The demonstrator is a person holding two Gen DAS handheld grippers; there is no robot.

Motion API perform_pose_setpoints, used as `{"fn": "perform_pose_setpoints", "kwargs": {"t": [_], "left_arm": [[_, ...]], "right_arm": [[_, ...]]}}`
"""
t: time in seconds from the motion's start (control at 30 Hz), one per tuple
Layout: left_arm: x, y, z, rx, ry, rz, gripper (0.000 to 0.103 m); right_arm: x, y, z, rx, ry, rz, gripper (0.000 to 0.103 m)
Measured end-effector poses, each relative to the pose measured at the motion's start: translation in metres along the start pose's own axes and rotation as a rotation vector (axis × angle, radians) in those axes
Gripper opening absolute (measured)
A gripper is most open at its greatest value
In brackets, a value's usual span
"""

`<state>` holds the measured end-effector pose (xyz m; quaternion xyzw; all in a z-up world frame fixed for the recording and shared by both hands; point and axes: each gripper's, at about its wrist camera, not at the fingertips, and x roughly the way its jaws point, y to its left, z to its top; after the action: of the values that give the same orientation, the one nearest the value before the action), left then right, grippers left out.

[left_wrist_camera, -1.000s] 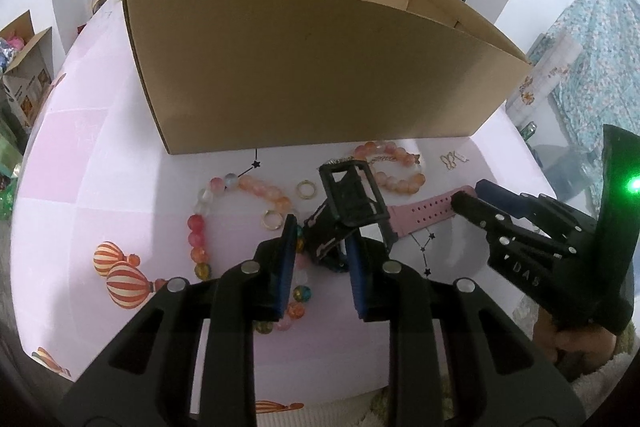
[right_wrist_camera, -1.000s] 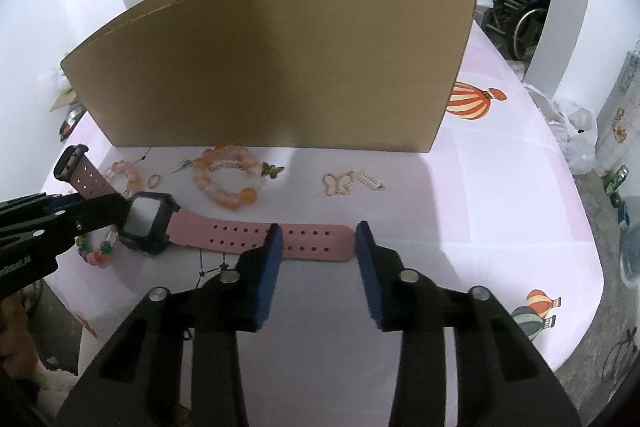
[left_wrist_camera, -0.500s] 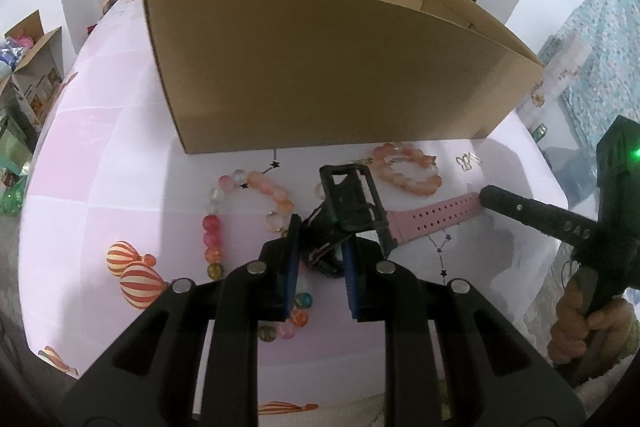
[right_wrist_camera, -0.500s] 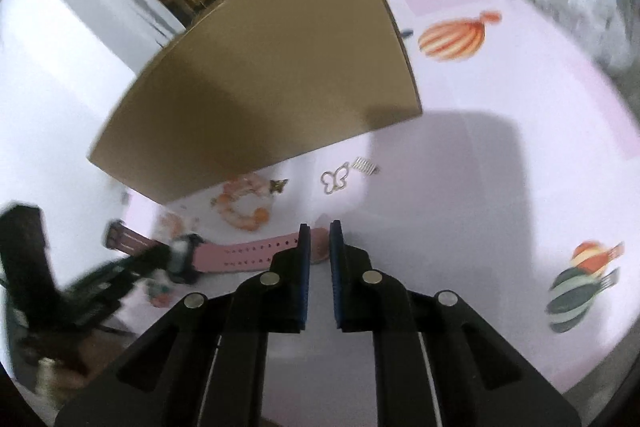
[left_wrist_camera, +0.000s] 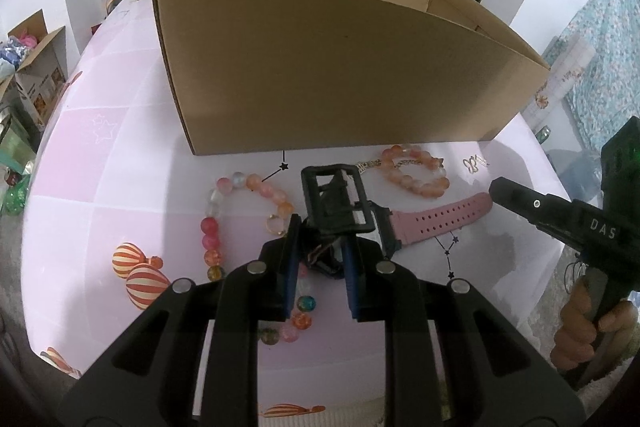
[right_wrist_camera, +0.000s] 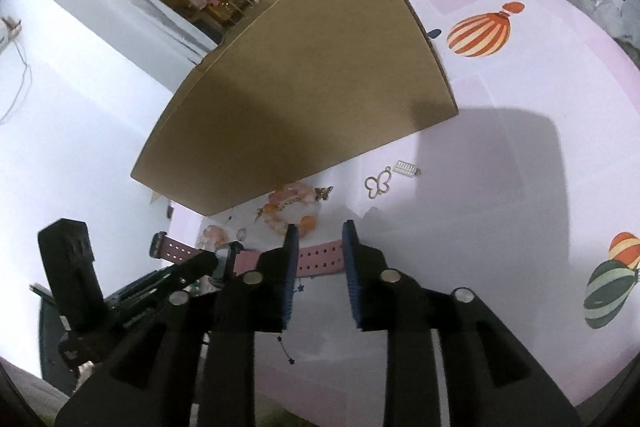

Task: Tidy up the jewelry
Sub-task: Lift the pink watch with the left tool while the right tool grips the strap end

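Observation:
A watch with a black case (left_wrist_camera: pixel 326 259) and a pink strap (left_wrist_camera: pixel 440 219) lies in front of the cardboard box (left_wrist_camera: pixel 340 75). My left gripper (left_wrist_camera: pixel 320 231) is shut on the case, and the black buckle end (left_wrist_camera: pixel 334 199) stands up past its fingertips. In the right wrist view, the strap's free end (right_wrist_camera: pixel 320 261) lies between the pads of my right gripper (right_wrist_camera: pixel 320 227). Its jaws are opening and do not press on the strap. The left gripper's tip (right_wrist_camera: pixel 208 261) shows there at the watch case (right_wrist_camera: pixel 226 255). The right gripper (left_wrist_camera: pixel 498 191) touches the strap's end in the left wrist view.
On the pink balloon-print tablecloth (left_wrist_camera: pixel 100 155) lie a long bead bracelet (left_wrist_camera: pixel 212 227), a small orange bead bracelet (left_wrist_camera: pixel 416 175), a butterfly outline charm (right_wrist_camera: pixel 377 185), a small butterfly (right_wrist_camera: pixel 323 191) and a silver clip (right_wrist_camera: pixel 407 169). A hand (left_wrist_camera: pixel 584 323) holds the right gripper's handle.
My right gripper rolled and shut on the strap's end half a second ago; its pads now stand apart again. My left gripper narrowed onto the watch case and stayed put.

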<state>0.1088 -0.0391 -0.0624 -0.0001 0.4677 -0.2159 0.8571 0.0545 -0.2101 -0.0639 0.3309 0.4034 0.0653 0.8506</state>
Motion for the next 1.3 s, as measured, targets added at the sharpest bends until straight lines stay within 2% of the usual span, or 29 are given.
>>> {"fn": "perform_pose_setpoints", "kwargs": {"t": [0.1, 0.23, 0.33, 0.4, 0.6, 0.73, 0.8, 0.9, 1.03, 1.17, 1.3], "left_arm": [[0.000, 0.000, 0.000, 0.000, 0.000, 0.000, 0.018], [0.000, 0.000, 0.000, -0.001, 0.000, 0.000, 0.018], [0.001, -0.001, 0.000, -0.002, 0.006, -0.012, 0.018], [0.002, -0.003, 0.000, 0.007, 0.006, -0.011, 0.018], [0.002, -0.001, 0.000, 0.003, 0.007, -0.022, 0.018], [0.002, 0.000, 0.000, 0.006, 0.008, -0.021, 0.018], [0.002, 0.000, 0.000, 0.007, 0.008, -0.020, 0.018], [0.002, 0.000, 0.000, 0.010, 0.008, -0.017, 0.018], [0.002, -0.001, 0.000, 0.010, 0.007, -0.019, 0.018], [0.003, -0.003, 0.000, 0.018, 0.005, -0.018, 0.018], [0.003, -0.003, 0.000, 0.015, 0.005, -0.025, 0.018]], "right_arm": [[0.002, -0.002, 0.002, -0.003, 0.015, -0.014, 0.038], [-0.004, -0.008, 0.003, 0.006, 0.007, 0.004, 0.038], [0.000, -0.005, 0.001, 0.014, 0.036, 0.096, 0.038], [0.006, 0.006, -0.002, -0.044, 0.051, 0.057, 0.038], [0.007, 0.010, -0.001, -0.063, 0.054, 0.033, 0.037], [0.003, 0.013, 0.000, -0.096, 0.042, -0.015, 0.037], [0.001, 0.013, 0.001, -0.121, 0.034, -0.071, 0.037], [-0.003, 0.012, 0.004, -0.141, 0.030, -0.201, 0.038], [-0.001, 0.016, 0.002, -0.182, 0.047, -0.258, 0.047], [0.006, 0.025, -0.001, -0.199, 0.068, -0.212, 0.056], [0.010, 0.026, -0.002, -0.169, 0.111, -0.088, 0.056]]}}
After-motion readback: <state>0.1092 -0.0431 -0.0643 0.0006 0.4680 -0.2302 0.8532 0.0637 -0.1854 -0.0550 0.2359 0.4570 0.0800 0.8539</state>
